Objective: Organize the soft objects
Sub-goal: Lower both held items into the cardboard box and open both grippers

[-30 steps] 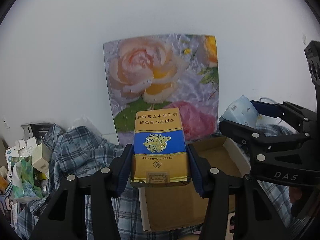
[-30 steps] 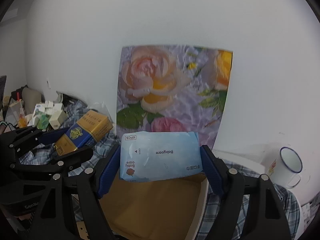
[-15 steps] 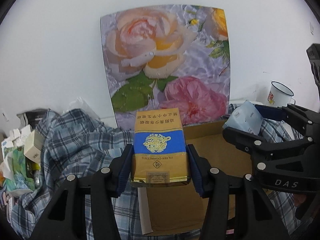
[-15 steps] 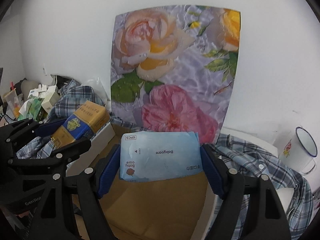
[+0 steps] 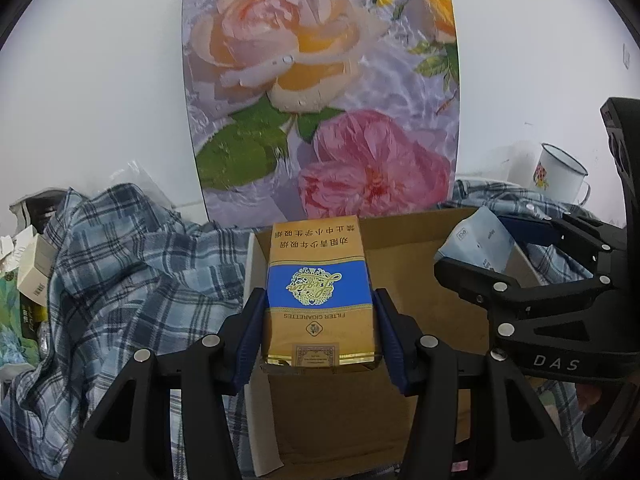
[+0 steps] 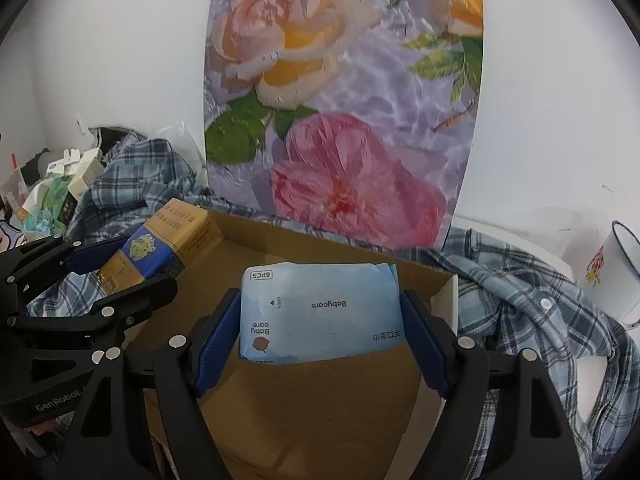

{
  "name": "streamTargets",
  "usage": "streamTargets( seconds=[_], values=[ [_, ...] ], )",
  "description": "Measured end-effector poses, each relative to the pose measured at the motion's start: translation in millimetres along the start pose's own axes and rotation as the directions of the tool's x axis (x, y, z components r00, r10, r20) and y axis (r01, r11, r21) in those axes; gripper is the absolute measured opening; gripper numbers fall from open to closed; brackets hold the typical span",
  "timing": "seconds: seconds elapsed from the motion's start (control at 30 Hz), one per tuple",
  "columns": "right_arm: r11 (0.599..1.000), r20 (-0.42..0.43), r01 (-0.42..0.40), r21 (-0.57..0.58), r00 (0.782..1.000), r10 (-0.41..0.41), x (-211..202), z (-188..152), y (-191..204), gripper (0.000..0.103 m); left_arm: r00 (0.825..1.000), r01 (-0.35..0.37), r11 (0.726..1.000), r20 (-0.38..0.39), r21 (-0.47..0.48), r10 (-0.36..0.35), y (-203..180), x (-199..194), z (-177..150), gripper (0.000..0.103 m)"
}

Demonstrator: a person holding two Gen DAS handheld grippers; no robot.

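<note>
Both my tongs loaded over the open brown cardboard box.
My left gripper clamps the gold-and-blue cigarette carton; my right gripper pinches the pale blue soft wipes pack; it may sag, slip.

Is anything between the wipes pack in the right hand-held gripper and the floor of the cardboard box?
Nothing visible. The right hand-held gripper holds the wipes pack over the open cardboard box, whose brown floor below looks bare. The cigarette carton is off at the box's left edge.
</note>
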State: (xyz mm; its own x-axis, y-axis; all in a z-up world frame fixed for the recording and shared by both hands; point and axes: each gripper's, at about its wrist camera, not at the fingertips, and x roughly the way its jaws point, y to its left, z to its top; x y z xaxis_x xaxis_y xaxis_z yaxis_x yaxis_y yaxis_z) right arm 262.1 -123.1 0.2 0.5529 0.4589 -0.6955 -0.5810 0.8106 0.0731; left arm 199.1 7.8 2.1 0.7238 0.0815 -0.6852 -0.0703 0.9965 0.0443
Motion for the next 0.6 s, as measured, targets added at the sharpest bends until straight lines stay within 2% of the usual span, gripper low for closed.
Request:
streamTargets(
  seconds=[0.2,0.33,0.47,0.6],
  values=[
    [1.000,-0.055,0.013,-0.005,0.998,-0.013,15,-6,-2,0.077,0.999,0.026,1.000,-0.047,-0.003,-0.026,-1,13,-3,0.055],
    [1.000,-0.067,0.010,-0.001,0.998,-0.010,18,-6,-4,0.077,0.998,0.035,0.999,-0.052,-0.004,-0.035,-2,15,-3,0.055],
    [1.000,-0.073,0.017,0.000,0.997,-0.017,19,-7,-5,0.077,0.995,0.033,0.999,-0.094,-0.038,-0.037,1,21,-3,0.055],
    [1.000,-0.071,0.013,0.012,0.997,-0.012,19,-8,-7,0.078,0.996,0.034,0.999,-0.083,-0.034,-0.037,1,19,-3,0.055]
  ],
)
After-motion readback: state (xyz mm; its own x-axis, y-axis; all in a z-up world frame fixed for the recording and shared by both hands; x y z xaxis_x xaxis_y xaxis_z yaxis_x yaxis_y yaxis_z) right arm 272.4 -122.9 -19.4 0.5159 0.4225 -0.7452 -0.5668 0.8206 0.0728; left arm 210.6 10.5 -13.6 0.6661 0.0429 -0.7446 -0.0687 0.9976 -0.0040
